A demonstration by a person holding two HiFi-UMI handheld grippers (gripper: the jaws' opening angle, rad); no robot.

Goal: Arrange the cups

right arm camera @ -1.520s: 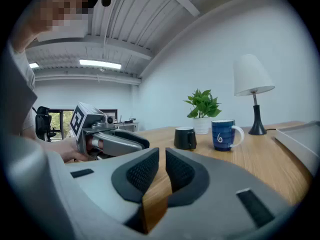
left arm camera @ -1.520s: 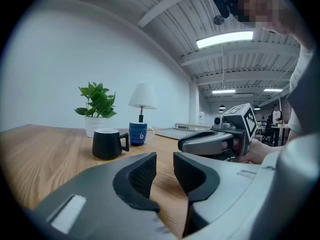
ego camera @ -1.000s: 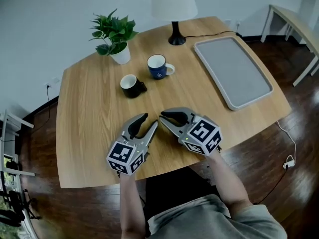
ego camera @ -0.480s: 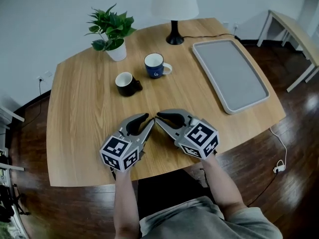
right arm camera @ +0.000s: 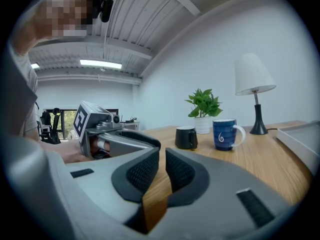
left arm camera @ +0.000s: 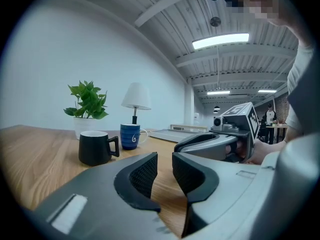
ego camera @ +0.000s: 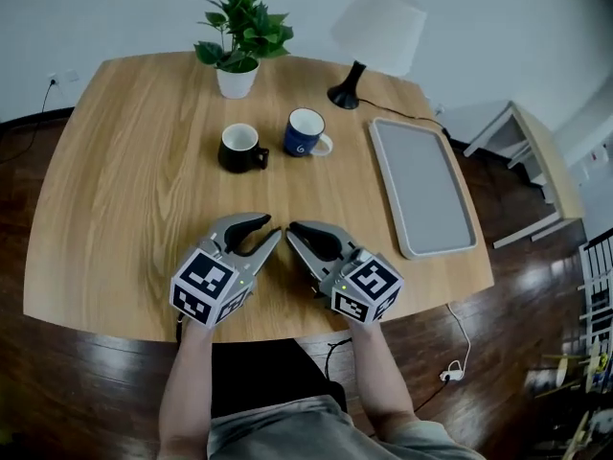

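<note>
Over the near part of the table, the left tool and the right tool sat side by side with their tips almost meeting. Each had its jaws drawn together on nothing. Farther back stood the black cup and, near it on the right, the blue cup. The grey tray lay further right. A potted plant and a lamp stood farthest.

— Table?
— Pale wood, matt, grain showing. The floor is darker wood, glossy.
— And at twelve o'clock?
— Black cup and blue cup, both glazed-looking and shiny. Tray at three o'clock: smooth matt grey. Left gripper: matt grey plastic, pads black and rough-meshed.
</note>
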